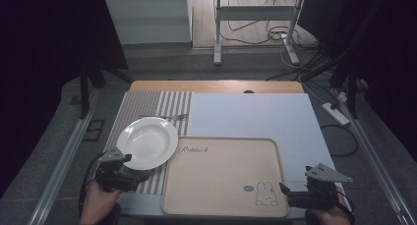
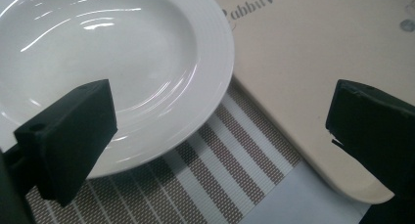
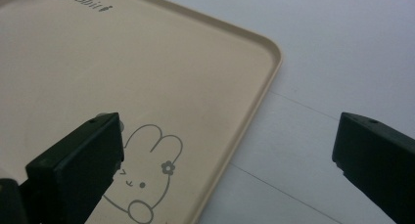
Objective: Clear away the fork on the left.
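Observation:
A white deep plate (image 1: 147,142) (image 2: 105,67) lies on a striped placemat (image 1: 147,107) (image 2: 215,170) at the table's left. Its right edge comes close to a beige tray (image 1: 226,176) (image 2: 313,72) (image 3: 122,72) printed with a rabbit drawing (image 1: 265,193) (image 3: 147,180). A fork (image 1: 169,117) lies on the mat behind the plate. My left gripper (image 1: 129,167) (image 2: 220,131) is open, hovering at the plate's near rim with nothing between its jaws. My right gripper (image 1: 284,189) (image 3: 227,160) is open over the tray's near right corner, straddling its right rim.
A white sheet (image 1: 255,117) (image 3: 333,87) covers the table's middle and right, on a wooden top (image 1: 216,86). A power strip (image 1: 335,113) and cables lie on the floor at the right. Metal stand legs (image 1: 216,48) rise behind the table.

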Motion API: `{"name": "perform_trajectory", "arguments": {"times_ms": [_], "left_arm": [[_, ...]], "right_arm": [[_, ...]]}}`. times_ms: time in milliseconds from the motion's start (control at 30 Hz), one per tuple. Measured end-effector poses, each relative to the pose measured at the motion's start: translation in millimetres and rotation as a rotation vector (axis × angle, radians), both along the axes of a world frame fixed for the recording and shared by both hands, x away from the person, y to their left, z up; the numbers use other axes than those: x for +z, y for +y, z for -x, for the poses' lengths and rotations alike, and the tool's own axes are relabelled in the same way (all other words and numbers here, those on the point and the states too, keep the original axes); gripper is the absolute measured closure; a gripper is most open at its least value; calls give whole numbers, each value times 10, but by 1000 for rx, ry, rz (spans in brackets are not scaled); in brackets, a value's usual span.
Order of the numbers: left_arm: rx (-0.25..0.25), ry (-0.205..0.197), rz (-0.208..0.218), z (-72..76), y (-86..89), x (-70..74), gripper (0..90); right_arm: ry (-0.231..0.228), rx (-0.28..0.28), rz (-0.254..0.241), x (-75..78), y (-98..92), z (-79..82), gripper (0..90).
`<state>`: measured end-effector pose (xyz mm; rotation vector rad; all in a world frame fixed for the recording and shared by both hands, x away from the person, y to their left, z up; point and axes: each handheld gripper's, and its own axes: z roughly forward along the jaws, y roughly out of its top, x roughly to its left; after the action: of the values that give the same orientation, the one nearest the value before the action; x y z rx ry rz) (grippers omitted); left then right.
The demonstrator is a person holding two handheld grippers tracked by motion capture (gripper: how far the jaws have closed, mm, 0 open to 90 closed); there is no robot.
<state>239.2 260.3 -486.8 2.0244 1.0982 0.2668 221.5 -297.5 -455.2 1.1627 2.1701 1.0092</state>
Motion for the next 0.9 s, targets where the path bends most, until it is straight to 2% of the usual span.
{"name": "perform_trajectory", "arguments": {"times_ms": [67, 200, 400, 700, 900], "left_arm": [[-6, -20, -3, -38, -11, 13, 0], [-13, -28, 11, -92, -26, 15, 0], [-21, -11, 12, -195, -71, 3, 0], [-32, -9, -2, -389, -112, 6, 0], [-40, 12, -1, -519, -147, -6, 0]], "right_arm": [[1, 1, 1, -1, 2, -1, 0], [1, 3, 4, -1, 5, -1, 0], [0, 6, 10, -4, 9, -2, 0], [2, 8, 15, -5, 13, -4, 0], [3, 9, 17, -7, 15, -5, 0]]}}
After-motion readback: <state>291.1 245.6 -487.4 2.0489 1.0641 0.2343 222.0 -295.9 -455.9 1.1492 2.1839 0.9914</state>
